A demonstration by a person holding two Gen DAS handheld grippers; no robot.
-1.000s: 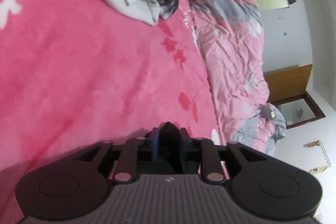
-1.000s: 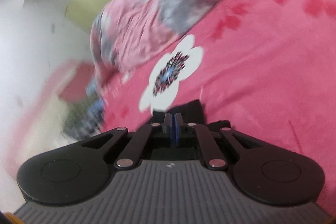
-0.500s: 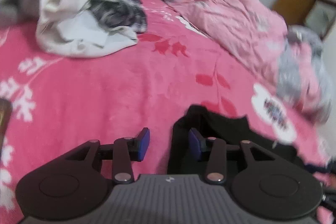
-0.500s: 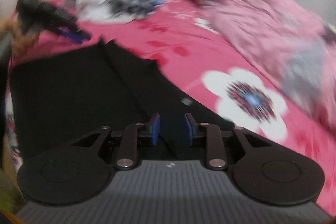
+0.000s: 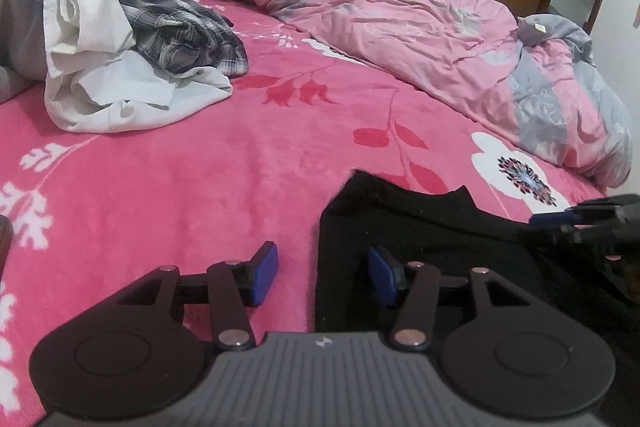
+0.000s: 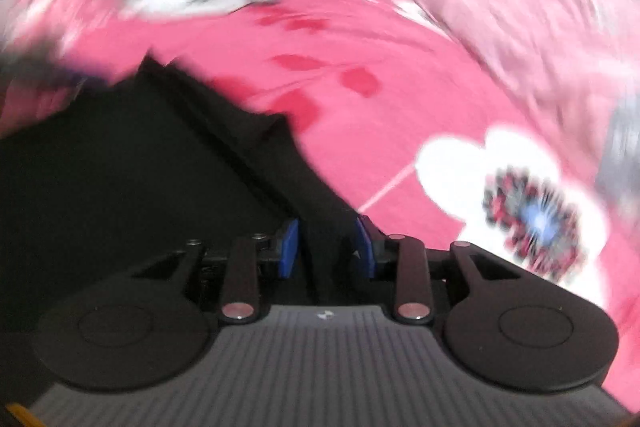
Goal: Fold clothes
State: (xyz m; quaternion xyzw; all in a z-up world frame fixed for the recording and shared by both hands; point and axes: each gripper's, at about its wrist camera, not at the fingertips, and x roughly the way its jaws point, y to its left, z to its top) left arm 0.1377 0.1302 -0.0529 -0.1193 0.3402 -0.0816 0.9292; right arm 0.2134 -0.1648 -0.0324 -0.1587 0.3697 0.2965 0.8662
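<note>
On the pink bed (image 5: 168, 187), at lower right of the left wrist view, black garment (image 5: 440, 235) spread flat; left hand-held gripper (image 5: 322, 273) opening, straddling its edge, gripping nothing; right hand-held gripper (image 6: 326, 247) opening narrowly, dark fabric between the pads, contact unclear through blur; at upper left, heaped clothes (image 5: 120, 39).

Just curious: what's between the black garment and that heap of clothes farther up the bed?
Only bare pink blanket between black garment and heap, in the left wrist view.

Left gripper (image 5: 323, 277) jaws opening astride black garment's (image 5: 432, 247) edge.
</note>
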